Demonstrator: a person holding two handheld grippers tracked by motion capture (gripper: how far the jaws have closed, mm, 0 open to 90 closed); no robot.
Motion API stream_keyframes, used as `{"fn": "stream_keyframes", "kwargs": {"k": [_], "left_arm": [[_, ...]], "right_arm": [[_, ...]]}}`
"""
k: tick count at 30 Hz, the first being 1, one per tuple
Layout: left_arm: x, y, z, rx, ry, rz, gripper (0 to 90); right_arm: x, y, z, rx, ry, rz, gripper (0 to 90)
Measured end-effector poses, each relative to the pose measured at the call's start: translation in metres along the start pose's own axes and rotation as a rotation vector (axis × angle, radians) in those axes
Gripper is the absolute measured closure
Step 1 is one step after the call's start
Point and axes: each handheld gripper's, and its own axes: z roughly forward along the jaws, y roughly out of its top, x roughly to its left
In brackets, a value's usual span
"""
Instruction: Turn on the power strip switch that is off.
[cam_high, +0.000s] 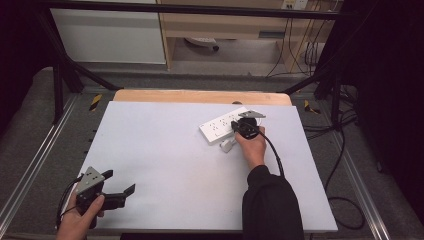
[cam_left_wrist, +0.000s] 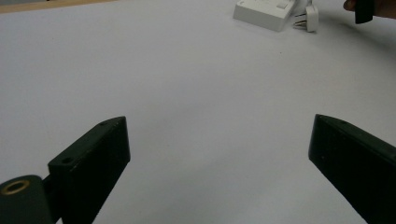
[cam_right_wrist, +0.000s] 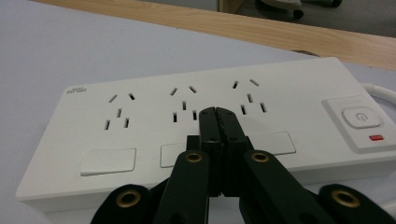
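White tabletop (cam_high: 165, 165) carries a power strip (cam_high: 227, 125) at far right of centre, a loose white plug (cam_high: 227, 145) lying just beside its near edge. Right tool (cam_right_wrist: 215, 112), jaws pressed together and empty, hovers over the strip's middle sockets; left tool (cam_high: 120, 189) rests spread at the near-left corner. Likely step: fetching the plug, so the right tool must spread and drop beside it.

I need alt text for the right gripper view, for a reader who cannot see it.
The right gripper, its two black jaws closed together with nothing between them, is over a white power strip on a pale table. The strip has three socket groups and a power button at its right end.
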Motion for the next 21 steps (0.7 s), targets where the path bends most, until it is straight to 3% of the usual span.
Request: {"fn": "stream_keyframes", "kwargs": {"k": [6, 9, 21], "left_arm": [[0.0000, 0.0000, -0.0001, 0.001, -0.001, 0.001, 5.6], [0.0002, 0.0000, -0.0001, 0.000, -0.001, 0.001, 5.6], [-0.0002, 0.0000, 0.0004, 0.004, -0.001, 0.002, 5.6]], "right_arm": [[-0.0013, -0.0011, 0.0001, 0.005, -0.015, -0.018, 90.0], [-0.0049, -0.0036, -0.0005, 0.000, -0.004, 0.016, 90.0], [0.0001, -0.0028, -0.0017, 0.012, -0.028, -0.028, 90.0]]}}
